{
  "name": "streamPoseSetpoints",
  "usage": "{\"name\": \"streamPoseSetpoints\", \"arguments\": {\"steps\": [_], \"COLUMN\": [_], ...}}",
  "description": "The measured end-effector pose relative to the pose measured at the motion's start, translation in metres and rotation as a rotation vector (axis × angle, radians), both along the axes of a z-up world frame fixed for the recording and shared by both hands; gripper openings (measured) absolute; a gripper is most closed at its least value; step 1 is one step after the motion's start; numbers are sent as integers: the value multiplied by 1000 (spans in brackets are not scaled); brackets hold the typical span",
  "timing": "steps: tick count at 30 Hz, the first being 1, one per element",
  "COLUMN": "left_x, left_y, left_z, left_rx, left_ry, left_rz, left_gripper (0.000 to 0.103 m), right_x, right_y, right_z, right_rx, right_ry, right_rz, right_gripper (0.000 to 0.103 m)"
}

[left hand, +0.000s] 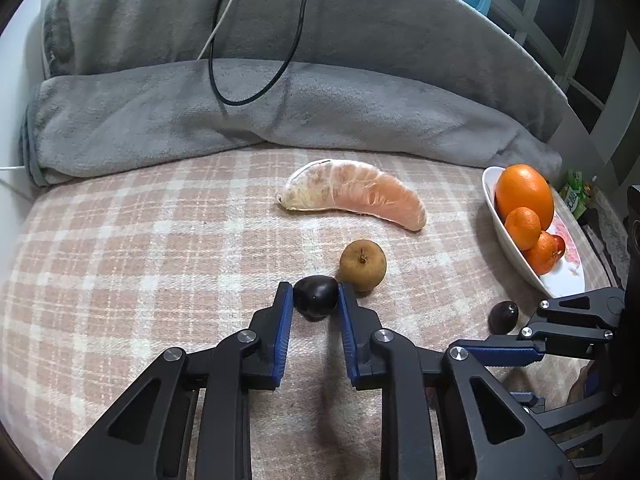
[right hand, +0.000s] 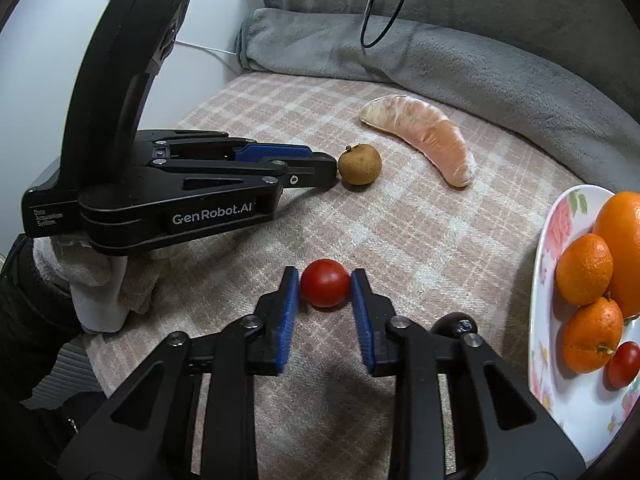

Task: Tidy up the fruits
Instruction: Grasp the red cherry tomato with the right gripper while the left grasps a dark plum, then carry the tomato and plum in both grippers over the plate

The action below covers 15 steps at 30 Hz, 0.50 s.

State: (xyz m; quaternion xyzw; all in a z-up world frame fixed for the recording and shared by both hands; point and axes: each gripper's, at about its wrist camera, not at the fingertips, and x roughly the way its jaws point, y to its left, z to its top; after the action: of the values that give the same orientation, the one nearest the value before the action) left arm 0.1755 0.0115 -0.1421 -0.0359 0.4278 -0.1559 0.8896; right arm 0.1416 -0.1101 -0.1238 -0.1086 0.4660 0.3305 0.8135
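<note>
A: Blue pads on both grippers, and each pair has a small fruit between them. The left gripper (left hand: 316, 298) is closed on a dark plum (left hand: 315, 297), pads pressing it from either side, low over the checked blanket (left hand: 140, 240).

B: And the right one?

A: The right gripper (right hand: 325, 283) is clamped on a red tomato (right hand: 325, 282), both pads touching it. The tomato sits on the blanket too, as far as I can tell.

B: What lies around them?

A: Just beyond the left gripper's tip there is a brown round fruit (left hand: 363, 265) with a short stem, touching or nearly touching the plum. Farther back lies a peeled pomelo segment (left hand: 354, 194), curved, pale at one end and pink at the other. A second dark plum (left hand: 503, 317) lies near the white flowered bowl (left hand: 560, 284), close by the right gripper's outer finger.

B: What is in the bowl?

A: One big orange (left hand: 525, 196), two mandarins (left hand: 522, 227) beside it, and a small red tomato (right hand: 624, 364) at the near end. The bowl stands at the right edge of the blanket.

B: Anything behind?

A: A folded grey blanket (left hand: 200, 120) runs along the back, with a black cable (left hand: 256, 96) hanging in a loop over it. In the right view a person's white sleeve (right hand: 96, 280) shows under the left gripper's handle.
</note>
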Motion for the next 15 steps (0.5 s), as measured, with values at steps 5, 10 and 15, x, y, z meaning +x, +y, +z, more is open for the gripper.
{"name": "streamPoseSetpoints", "arguments": {"steps": [5, 10, 15], "left_x": [-2, -6, -12], "left_y": [2, 6, 10], "left_z": [1, 6, 10], "left_rx": [-4, -7, -23], "left_ry": [-6, -17, -24], "left_rz": [8, 17, 23], "left_gripper": [20, 20, 20], "right_x": [-2, -8, -16], "right_y": [-2, -11, -23], "right_z": [0, 9, 19], "right_rx": [14, 58, 83], "right_ry": [-3, -4, -19], "right_rz": [-15, -29, -39], "right_gripper": [27, 27, 27]}}
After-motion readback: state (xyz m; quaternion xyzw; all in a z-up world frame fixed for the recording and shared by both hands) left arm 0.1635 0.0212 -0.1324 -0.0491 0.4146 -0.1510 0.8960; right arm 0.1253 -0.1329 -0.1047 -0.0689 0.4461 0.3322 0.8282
